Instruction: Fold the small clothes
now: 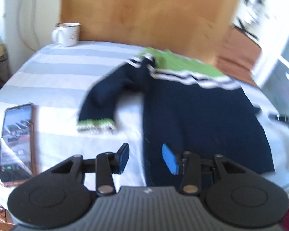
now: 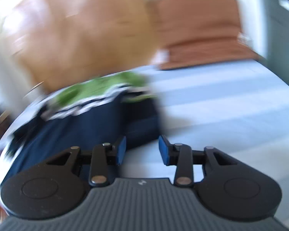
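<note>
On a striped counter (image 1: 67, 73), a navy sweater (image 1: 192, 119) with green and white bands lies spread, one sleeve (image 1: 100, 104) angled outward. Above its near edge, the left gripper (image 1: 147, 158) hovers with fingers spread, holding nothing; the right gripper (image 2: 141, 151) likewise gapes empty beside the garment. A smartphone (image 1: 17, 144) and white mug (image 1: 67, 33) sit nearby.
</note>
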A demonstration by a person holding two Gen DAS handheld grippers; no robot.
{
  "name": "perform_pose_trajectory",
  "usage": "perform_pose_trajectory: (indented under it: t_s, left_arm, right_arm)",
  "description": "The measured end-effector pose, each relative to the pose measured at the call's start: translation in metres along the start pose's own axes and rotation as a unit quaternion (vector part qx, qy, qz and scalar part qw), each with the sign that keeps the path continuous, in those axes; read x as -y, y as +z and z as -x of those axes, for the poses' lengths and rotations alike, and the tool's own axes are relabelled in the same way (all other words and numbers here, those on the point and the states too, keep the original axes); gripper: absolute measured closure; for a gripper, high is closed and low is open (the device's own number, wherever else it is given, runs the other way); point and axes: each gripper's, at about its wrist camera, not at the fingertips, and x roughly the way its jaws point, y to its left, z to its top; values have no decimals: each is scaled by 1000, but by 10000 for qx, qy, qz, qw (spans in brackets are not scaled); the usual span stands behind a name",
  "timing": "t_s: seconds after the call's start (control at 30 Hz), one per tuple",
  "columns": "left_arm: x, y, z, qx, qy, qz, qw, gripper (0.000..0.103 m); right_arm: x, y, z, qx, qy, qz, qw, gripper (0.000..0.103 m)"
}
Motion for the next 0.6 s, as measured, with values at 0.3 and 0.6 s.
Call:
perform_pose_trajectory:
  t_s: [0.3,0.6]
  left_arm:
    - [21,43,-54,86,-142,-129,9998,58]
    - [52,60,-101,-143,-49,-502,9986,55]
  right_arm:
    - [-5,10,-47,-120,142,28,9998,91]
    - [41,117,-49,1024,-2854,1611,9392,91]
